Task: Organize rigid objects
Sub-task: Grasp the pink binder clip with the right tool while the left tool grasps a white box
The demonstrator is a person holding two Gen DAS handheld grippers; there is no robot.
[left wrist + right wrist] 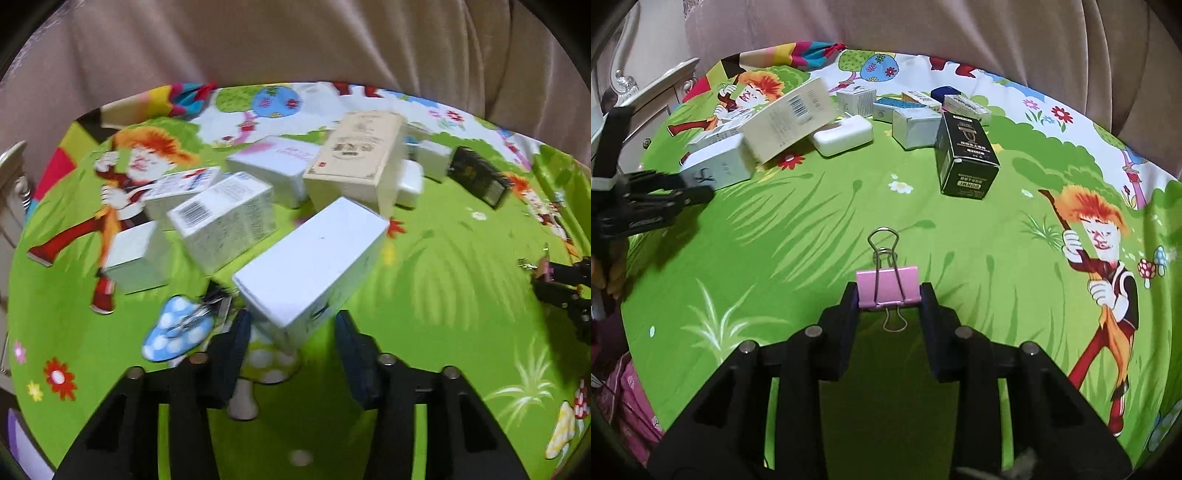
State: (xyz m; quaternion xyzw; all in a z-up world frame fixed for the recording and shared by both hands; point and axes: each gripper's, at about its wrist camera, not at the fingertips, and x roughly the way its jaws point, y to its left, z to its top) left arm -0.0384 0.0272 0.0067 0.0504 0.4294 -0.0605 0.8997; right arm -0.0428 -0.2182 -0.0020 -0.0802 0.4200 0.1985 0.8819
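Note:
My left gripper (291,325) is shut on the near end of a plain white box (314,258), which tilts up off the cloth. Behind it lie several white boxes (221,218), a tall beige box (354,151), a white adapter (410,181) and a black box (476,177). My right gripper (888,291) is shut on a pink binder clip (886,284), with its wire handles pointing ahead and back. The black box (964,155) stands beyond it. The left gripper (683,192) shows at the left edge by a white box (716,170).
A green cartoon tablecloth (812,229) covers the round table. A beige curtain (923,26) hangs behind it. Pale carved furniture (657,81) stands at the far left. A small dark, blurred object (214,299) lies beside my left finger.

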